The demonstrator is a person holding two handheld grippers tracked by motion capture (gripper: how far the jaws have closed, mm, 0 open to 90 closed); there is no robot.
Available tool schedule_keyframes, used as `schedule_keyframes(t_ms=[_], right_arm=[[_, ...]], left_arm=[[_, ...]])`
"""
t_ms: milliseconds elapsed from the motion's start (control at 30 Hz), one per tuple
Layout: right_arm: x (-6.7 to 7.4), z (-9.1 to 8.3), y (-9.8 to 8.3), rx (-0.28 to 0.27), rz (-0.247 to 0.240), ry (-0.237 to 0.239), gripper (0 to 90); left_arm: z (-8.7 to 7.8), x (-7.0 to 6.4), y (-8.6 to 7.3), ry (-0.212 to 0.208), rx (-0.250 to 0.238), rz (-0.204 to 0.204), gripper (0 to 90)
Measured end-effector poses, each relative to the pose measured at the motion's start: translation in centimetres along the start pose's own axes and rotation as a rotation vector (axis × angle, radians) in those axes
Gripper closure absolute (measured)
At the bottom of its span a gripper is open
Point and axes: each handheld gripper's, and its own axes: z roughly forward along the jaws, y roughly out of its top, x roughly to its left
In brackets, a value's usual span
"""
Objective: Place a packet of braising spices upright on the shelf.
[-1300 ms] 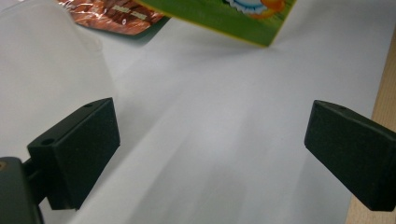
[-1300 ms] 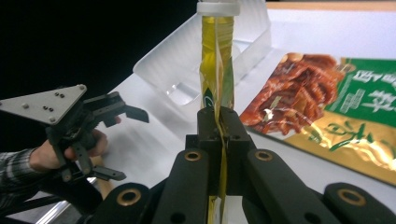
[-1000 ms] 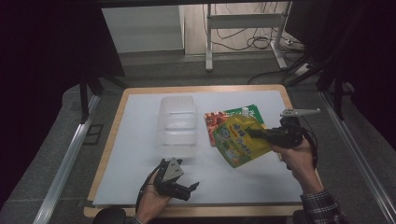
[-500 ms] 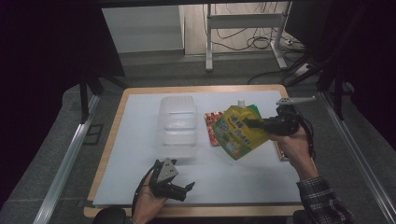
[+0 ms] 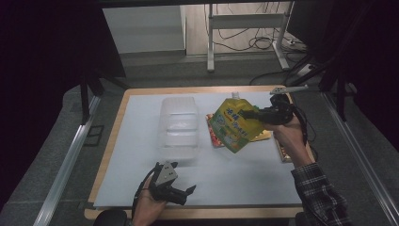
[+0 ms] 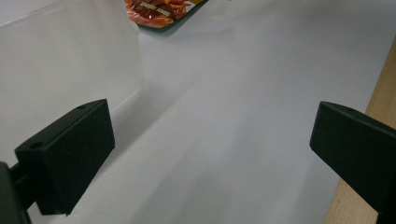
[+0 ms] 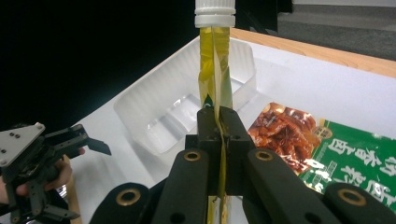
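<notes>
The yellow spouted pouch (image 5: 233, 125) is seen held up off the tabletop (image 5: 141, 141), right of centre in the high view, gripped by the right gripper (image 5: 245, 114), whose fingers are closed flat on it. In the right gripper view the pouch (image 7: 214, 65) is met edge-on: its thin yellow film is pinched between the two black fingers (image 7: 208, 126) at the middle of the frame, the seam running straight up from the pinch to the white screw cap (image 7: 215, 13) at the top edge, and a short length of film is seen passing down below the grip. The pouch is hung tilted in the high view, cap toward the upper part of the frame, lower corner pointing down toward the white sheet. Beneath and behind it a red and green snack packet (image 7: 322, 144) is left lying flat on the tabletop, at the lower right of the right gripper view. The clear plastic tray (image 5: 179, 127) is found left of the pouch, at centre frame, well apart from the closed fingers. The left gripper (image 5: 188, 191) is rested low at the bottom edge of the high view, near the front rim of the tabletop; its fingers (image 6: 70, 154) are spread wide with only bare white sheet between them, the tray wall (image 6: 65, 70) standing just beyond at upper left.
</notes>
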Motion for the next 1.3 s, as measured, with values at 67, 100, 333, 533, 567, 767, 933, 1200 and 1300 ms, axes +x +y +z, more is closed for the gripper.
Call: schedule_keyframes(t_ms=[67, 100, 333, 533, 567, 767, 933, 1200, 1300], right_arm=[[-0.1, 0.3, 0.3, 0.002, -0.01, 0.002, 88.5], [-0.1, 0.5, 0.5, 0.005, -0.012, 0.001, 88.5], [-0.3, 1.4, 1.6, 0.006, -0.025, 0.001, 88.5], [-0.3, 2.1, 2.8, 0.008, -0.045, 0.006, 88.5], [-0.3, 2.2, 3.0, 0.007, -0.049, 0.005, 88.4], [-0.7, 3.0, 4.1, -0.003, -0.06, 0.002, 88.5], [-0.9, 3.9, 4.9, -0.007, -0.076, 0.01, 88.5], [-0.9, 5.1, 6.7, -0.015, -0.109, 0.019, 88.5], [-0.9, 5.3, 7.1, -0.013, -0.115, 0.017, 88.5]], left_arm=[[0.0, 0.0, 0.0, 0.002, 0.002, -0.001, 0.0], [-0.1, 0.0, -0.1, 0.006, 0.005, 0.002, 0.0], [-0.1, -0.1, -0.2, 0.031, 0.023, 0.008, 0.0], [-0.4, 0.3, -0.2, 0.038, 0.016, -0.008, 0.0], [-0.4, 0.4, -0.2, 0.039, 0.015, -0.01, 0.1], [-0.4, 0.5, -0.3, 0.046, 0.019, -0.009, 0.3], [-0.4, 0.4, -0.3, 0.047, 0.018, -0.007, 0.3], [-0.6, 0.7, -0.3, 0.055, 0.005, -0.023, 0.3], [-0.6, 0.7, -0.3, 0.056, 0.004, -0.022, 0.3]])
